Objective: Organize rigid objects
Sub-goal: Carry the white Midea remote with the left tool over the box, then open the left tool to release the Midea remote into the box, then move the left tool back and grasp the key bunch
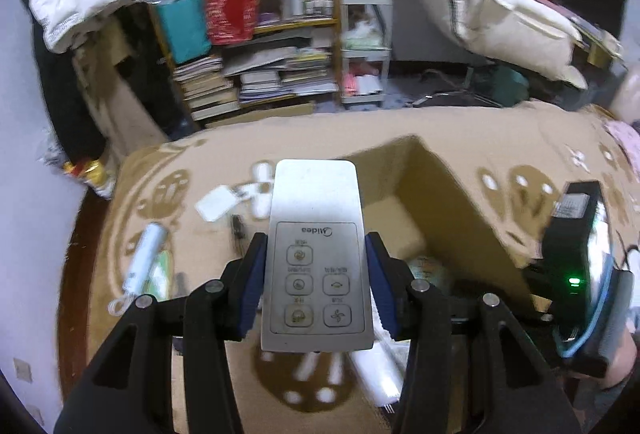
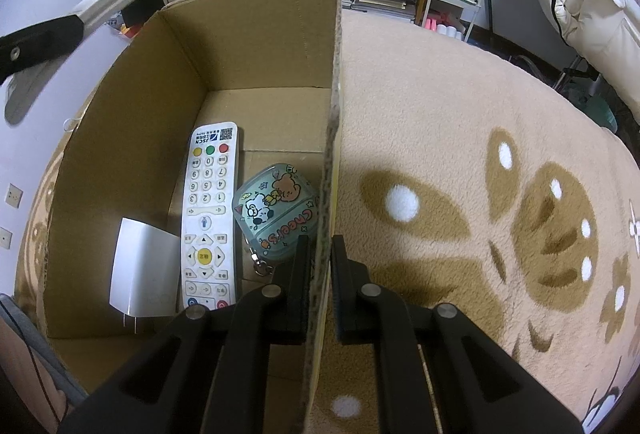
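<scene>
- An open cardboard box [image 2: 256,46] stands on a tan patterned blanket [image 2: 460,138]; on its floor lie a white TV remote [image 2: 209,218], a white charger plug [image 2: 142,270] on that remote's left and a cartoon-printed earbud case [image 2: 276,210] on its right.
- The right gripper [image 2: 320,254] pinches the box's near wall, one finger inside, one outside.
- Only the left wrist view shows the left gripper [image 1: 316,274] clamped on the sides of a silver Midea remote [image 1: 316,254], held above the blanket just left of the box.
- That view also shows a white tube [image 1: 145,254] and a small white tag [image 1: 216,203] loose on the blanket, outside the box.
</scene>
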Tool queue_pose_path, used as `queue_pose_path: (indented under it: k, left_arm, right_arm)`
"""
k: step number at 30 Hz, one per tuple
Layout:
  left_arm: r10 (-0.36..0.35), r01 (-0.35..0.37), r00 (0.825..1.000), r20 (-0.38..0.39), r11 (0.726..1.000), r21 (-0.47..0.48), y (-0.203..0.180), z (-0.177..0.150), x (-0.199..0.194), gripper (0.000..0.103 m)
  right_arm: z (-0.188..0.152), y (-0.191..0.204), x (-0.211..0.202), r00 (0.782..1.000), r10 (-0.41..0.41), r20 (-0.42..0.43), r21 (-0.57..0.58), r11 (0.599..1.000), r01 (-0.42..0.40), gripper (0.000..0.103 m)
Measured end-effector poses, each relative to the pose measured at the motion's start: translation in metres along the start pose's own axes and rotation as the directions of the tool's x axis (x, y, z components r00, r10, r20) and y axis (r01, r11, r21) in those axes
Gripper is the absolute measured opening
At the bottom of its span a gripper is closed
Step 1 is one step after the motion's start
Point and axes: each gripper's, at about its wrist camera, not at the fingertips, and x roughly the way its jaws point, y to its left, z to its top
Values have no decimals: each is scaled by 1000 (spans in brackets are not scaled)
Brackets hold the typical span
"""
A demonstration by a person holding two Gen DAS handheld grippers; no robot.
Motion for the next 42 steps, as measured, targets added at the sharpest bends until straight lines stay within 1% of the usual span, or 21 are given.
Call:
queue_pose_path:
  k: [2, 4, 10, 15, 19, 27, 29, 30, 31, 32, 33, 34, 37, 38, 39, 42]
  left_arm:
    - [-36, 36, 999, -15, 999, 15, -12, -3, 6, 47]
    - [-44, 45, 999, -32, 998, 36, -22, -7, 13, 47]
    - [-6, 14, 997, -83, 995, 97, -44, -18, 31, 47]
    - [-22, 29, 994, -105, 997, 73, -39, -17, 36, 47]
    - [4, 2, 997, -81, 997, 83, -35, -15, 30, 47]
    - [47, -42, 996, -73, 997, 62, -17, -8, 21, 47]
    - [53, -50, 996, -71, 998, 45, -8, -5, 18, 50]
    - [59, -57, 996, -67, 998, 33, -3, -4, 16, 57]
    - [72, -71, 995, -62, 997, 21, 3, -2, 15, 66]
    - [96, -96, 994, -59, 995, 3, 10, -1, 14, 73]
    - [113, -114, 992, -53, 993, -17, 17, 1, 13, 84]
    - [121, -122, 992, -48, 992, -36, 22, 1, 11, 90]
    - [126, -131, 991, -53, 986, -107, 48, 4, 9, 96]
    - [132, -138, 990, -53, 983, -118, 54, 4, 9, 96]
    - [147, -152, 988, -50, 980, -124, 60, 3, 10, 97]
    - [219, -223, 975, -41, 968, -114, 77, 2, 13, 98]
  right_arm:
    - [0, 0, 0, 1000, 1, 0, 0, 1000, -1, 10]
    - [0, 0, 0, 1000, 1, 0, 0, 1000, -1, 10]
    - [3, 0, -2, 1000, 5, -2, 5, 1000, -5, 10]
    - [3, -1, -2, 1000, 4, -3, 4, 1000, -4, 10]
    - [4, -2, -2, 1000, 3, -3, 2, 1000, -3, 10]
    - [5, -1, -3, 1000, 6, -5, 5, 1000, -6, 10]
    - [5, -1, -3, 1000, 8, -5, 6, 1000, -7, 10]
    - [5, -1, -3, 1000, 7, -5, 6, 1000, -7, 10]
    - [6, -1, -3, 1000, 8, -5, 6, 1000, -8, 10]
    - [6, -1, -3, 1000, 8, -5, 6, 1000, -7, 10]
    - [6, 0, -3, 1000, 7, -5, 6, 1000, -7, 10]
    - [6, -1, -3, 1000, 8, -5, 6, 1000, -8, 10]
    - [6, -1, -3, 1000, 8, -5, 7, 1000, -8, 10]
    - [6, -1, -3, 1000, 8, -5, 6, 1000, -8, 10]
    - [6, -1, -3, 1000, 7, -5, 6, 1000, -7, 10]
    - [6, -1, -3, 1000, 8, -5, 7, 1000, -8, 10]
